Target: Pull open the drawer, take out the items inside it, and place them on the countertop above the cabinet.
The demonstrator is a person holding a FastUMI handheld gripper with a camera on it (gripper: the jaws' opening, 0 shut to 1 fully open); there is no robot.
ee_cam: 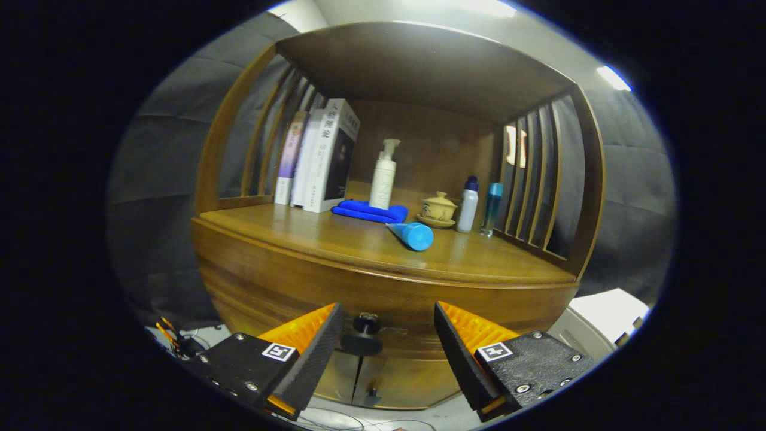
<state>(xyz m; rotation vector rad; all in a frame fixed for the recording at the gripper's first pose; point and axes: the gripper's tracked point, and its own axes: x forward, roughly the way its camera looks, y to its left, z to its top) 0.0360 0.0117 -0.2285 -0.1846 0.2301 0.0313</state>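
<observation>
closed wooden drawer (383,299), dark round knob (364,333) between the gripper's (388,338) spread, untouching fingers

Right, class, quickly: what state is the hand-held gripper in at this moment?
Hand-held gripper: open, holding nothing; its fingers flank the drawer knob without touching it.

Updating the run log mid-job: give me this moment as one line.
phase: approach | tongs: open, astride drawer knob, not touching | drawer: closed | countertop: blue tube, blue cloth, bottles, books
</observation>
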